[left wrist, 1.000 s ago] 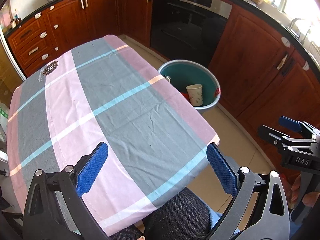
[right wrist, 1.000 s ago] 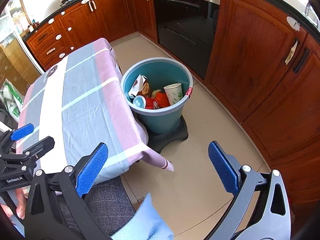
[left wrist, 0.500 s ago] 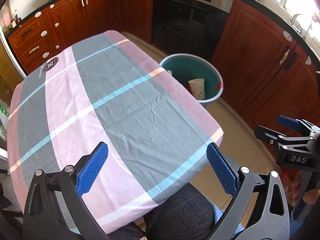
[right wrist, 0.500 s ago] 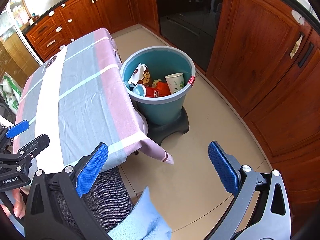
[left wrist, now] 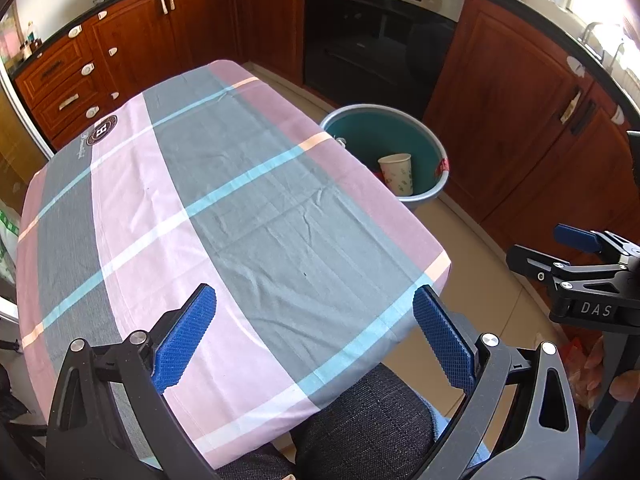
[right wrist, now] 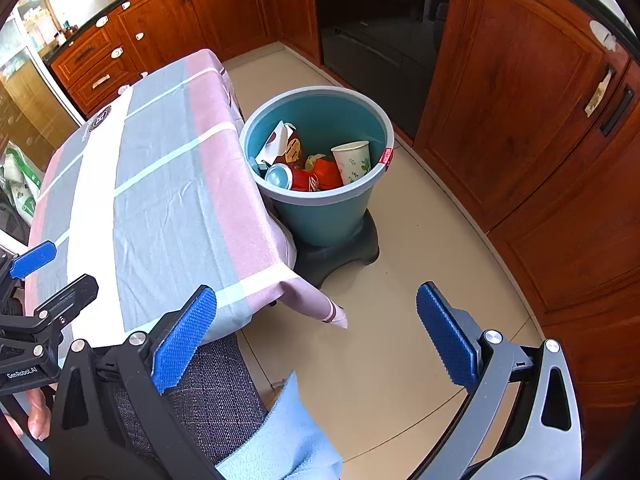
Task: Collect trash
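Both grippers are held wide apart in the jaws and nothing is gripped by either. The left gripper [left wrist: 314, 328] is poised above the near end of the tablecloth [left wrist: 248, 216], on which no loose trash can be made out; ahead of its fingers only bare checked cloth is seen. The trash is found in the teal bucket [right wrist: 372, 120], which stands on a dark base [right wrist: 340, 252] on the floor, ahead of the right gripper [right wrist: 316, 332] and slightly to the left of its midline, just beside the far right edge of the table. Inside it a paper cup [right wrist: 354, 160] is seen upright against the right wall, with a red can [right wrist: 300, 178] lying on its side to the left of it and a torn carton [right wrist: 282, 144] behind. The right gripper is judged the nearer to the bucket; from the left gripper the bucket [left wrist: 434, 188] lies ahead and to the right, past the table edge, partly hidden by the cloth. Open floor is left between the right fingers and the bucket, bounded on the right by wooden cabinets [right wrist: 532, 112] and on the left by the hanging cloth corner [right wrist: 328, 308]. The task is judged close to complete.
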`<state>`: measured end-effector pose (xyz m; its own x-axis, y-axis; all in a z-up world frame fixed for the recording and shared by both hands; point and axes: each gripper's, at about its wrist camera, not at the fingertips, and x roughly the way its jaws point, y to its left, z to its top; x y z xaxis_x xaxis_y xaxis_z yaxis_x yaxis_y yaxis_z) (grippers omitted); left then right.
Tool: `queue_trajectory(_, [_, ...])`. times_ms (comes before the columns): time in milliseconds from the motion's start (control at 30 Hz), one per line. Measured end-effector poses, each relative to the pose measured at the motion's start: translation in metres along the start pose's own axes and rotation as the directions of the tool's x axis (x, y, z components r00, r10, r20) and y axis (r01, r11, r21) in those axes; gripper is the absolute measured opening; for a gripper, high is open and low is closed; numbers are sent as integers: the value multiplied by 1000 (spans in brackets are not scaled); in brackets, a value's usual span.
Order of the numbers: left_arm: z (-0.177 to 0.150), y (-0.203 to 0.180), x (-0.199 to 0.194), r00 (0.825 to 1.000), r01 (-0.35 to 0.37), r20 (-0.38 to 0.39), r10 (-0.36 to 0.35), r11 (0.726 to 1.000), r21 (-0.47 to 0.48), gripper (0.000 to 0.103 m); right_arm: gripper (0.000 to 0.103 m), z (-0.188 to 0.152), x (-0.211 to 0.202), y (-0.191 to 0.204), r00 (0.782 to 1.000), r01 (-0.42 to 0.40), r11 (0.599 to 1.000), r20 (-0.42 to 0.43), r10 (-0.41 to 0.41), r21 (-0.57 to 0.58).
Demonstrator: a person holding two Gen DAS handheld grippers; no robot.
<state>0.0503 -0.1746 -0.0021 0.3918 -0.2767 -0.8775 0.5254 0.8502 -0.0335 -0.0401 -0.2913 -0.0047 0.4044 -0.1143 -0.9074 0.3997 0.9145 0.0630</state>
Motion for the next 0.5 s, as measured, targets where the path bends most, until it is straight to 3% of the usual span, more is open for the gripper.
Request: queue_trajectory(500, [-2,4,3,1000,0,-11,0,1000,-2,99,96,0,7,3,1000,-9,1000,-16,9,-11])
